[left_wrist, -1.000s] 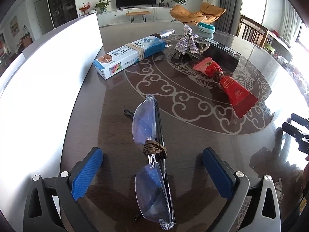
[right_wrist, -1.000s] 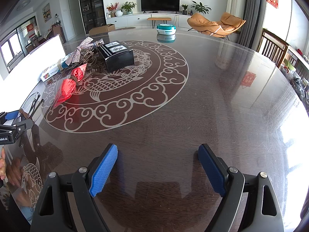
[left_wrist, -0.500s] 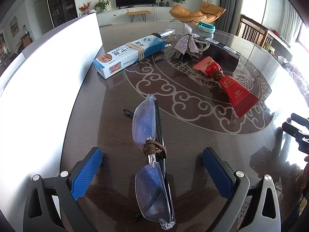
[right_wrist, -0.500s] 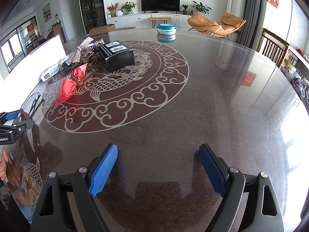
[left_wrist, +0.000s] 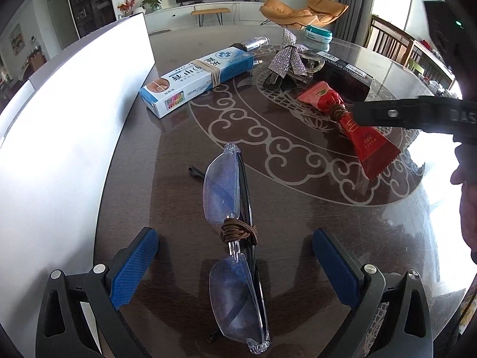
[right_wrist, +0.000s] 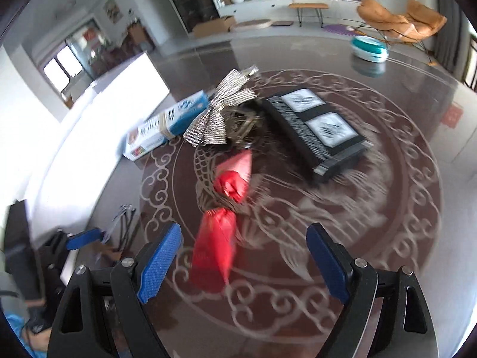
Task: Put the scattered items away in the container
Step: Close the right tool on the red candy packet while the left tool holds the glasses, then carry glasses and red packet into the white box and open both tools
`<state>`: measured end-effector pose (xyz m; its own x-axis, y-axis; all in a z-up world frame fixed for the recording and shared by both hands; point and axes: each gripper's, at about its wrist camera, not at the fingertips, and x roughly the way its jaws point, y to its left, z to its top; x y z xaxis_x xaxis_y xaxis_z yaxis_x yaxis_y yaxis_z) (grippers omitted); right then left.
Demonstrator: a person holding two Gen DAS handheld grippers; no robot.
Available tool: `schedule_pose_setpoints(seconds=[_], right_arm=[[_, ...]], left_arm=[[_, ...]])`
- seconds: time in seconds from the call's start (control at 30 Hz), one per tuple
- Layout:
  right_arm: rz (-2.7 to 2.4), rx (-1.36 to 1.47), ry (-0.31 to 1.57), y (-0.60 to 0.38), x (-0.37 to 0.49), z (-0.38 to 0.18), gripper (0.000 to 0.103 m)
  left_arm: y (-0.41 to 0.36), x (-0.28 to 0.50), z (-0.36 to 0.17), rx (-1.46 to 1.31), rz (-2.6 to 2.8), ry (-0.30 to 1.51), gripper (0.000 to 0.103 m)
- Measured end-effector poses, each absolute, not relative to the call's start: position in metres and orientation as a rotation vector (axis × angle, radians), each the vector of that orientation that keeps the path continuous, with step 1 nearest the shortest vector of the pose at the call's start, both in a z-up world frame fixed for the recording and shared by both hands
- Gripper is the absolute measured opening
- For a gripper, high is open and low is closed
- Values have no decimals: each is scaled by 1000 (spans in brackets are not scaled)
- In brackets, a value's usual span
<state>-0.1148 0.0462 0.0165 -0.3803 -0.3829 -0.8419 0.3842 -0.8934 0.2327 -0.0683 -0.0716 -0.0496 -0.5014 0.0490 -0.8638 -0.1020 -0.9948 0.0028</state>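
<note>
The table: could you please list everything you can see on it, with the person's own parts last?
table: one, dark brown with a pale scroll pattern, under everything.
glasses: one pair, clear lenses, folded, brown cord round the middle, between the left gripper's open fingers.
red tube: one, red, cord round its middle, just ahead of the right gripper.
carton: one, blue and white, rubber band round it, beside the white container.
white container: one, white, along the left edge.
bow: one, silver, glittery, past the carton.
black box: one, black, white labels, behind the tube.
teal case: one, teal and white, far edge.
left gripper: blue pads, open.
right gripper: blue pads, open, empty.
</note>
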Motion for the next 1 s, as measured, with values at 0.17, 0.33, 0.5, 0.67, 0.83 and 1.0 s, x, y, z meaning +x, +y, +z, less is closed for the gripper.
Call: schedule_pose_setpoints(seconds=[0.17,0.33,0.5,0.67,0.83,1.0], right_arm=[[-2331,1364,192,11,-119,0,78],[-2321,1316,260,19,-100,3,20],[-2326,1266,314,52,-54,12,20],[-2347,1219,325,90,-24,20,20],[-2360,1184,207,114,0,36,20],[-2316,1233,130,113,7,34,20]], left_arm=[[-73,-62,-51,-1483,2693,61,103],[-74,-60,-49,-1507,2646,83,103],[-80,-55,-38,-1424,2666,100,28],[-84,-45,-26,-1379,2674,61,22],[-66,-26,-8,-1312,2654,92,22],[-54,-20,-3,-1325,2605,46,22]])
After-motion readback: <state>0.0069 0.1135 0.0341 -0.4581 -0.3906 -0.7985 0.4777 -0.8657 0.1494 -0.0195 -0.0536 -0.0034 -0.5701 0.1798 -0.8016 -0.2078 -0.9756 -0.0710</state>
